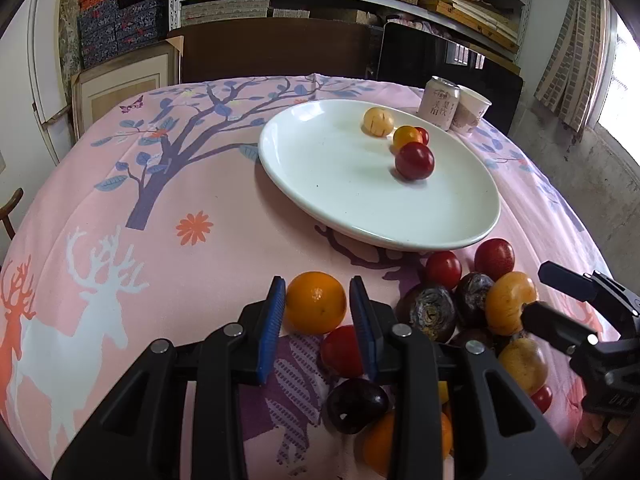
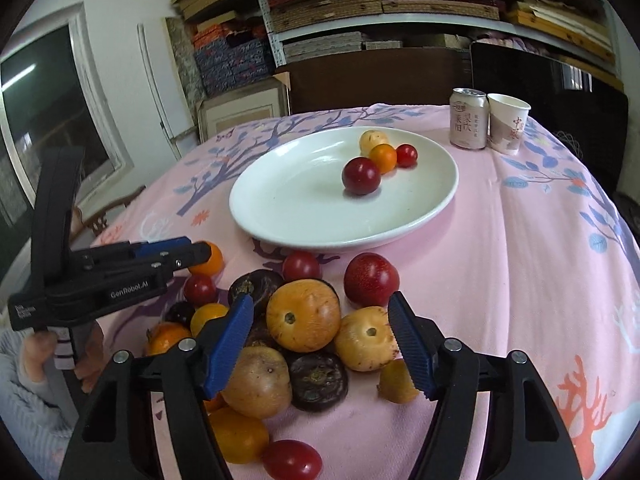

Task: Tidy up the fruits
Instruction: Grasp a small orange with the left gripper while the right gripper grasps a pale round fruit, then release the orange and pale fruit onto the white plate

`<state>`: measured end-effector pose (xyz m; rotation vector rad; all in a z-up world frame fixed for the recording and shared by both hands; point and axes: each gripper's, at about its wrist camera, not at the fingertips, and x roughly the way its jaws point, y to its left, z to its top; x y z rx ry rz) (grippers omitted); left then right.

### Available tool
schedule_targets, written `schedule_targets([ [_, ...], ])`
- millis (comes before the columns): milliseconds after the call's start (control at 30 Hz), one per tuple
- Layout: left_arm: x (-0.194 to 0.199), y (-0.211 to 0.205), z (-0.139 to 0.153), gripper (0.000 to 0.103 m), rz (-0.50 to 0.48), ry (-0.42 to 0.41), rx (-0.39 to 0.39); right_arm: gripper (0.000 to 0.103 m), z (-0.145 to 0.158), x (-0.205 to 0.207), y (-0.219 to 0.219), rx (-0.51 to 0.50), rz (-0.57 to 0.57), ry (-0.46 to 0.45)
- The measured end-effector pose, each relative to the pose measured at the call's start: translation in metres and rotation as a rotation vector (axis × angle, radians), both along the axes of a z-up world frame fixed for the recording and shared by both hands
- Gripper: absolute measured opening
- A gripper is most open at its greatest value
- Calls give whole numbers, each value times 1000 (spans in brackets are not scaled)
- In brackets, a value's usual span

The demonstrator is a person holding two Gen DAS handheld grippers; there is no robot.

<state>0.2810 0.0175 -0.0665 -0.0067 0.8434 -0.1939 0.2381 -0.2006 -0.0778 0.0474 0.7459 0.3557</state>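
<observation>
My left gripper (image 1: 318,306) is clamped on a small orange fruit (image 1: 316,303) just before the white plate (image 1: 320,184). My right gripper (image 2: 320,340) stands open over the fruit pile (image 2: 304,320), gripping nothing. On the plate sit four fruits (image 2: 378,160).

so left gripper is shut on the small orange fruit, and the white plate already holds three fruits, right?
Not quite. The left gripper is shut on the small orange fruit, but the white plate holds four fruits, not three: a pale yellow one, an orange one, a small red one and a larger dark red one. The right wrist view shows all four clearly.
</observation>
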Motion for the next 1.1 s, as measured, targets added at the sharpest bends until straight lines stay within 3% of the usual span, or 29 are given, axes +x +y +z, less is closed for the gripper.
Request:
schedule_targets([
  [300, 3, 3, -6, 34, 17, 11, 18, 46, -7, 2, 19, -70, 33, -7],
  [433, 9, 7, -17, 38, 39, 41, 30, 44, -8, 3, 20, -69, 40, -7],
  [567, 15, 18, -21, 37, 57, 68, -41, 42, -8, 1, 18, -57, 39, -5],
  [833, 10, 20, -23, 37, 74, 66, -68, 42, -6, 0, 10, -8, 28, 5],
  [1100, -11, 14, 11, 37, 61, -49, -61, 42, 8, -4, -8, 76, 0, -33],
])
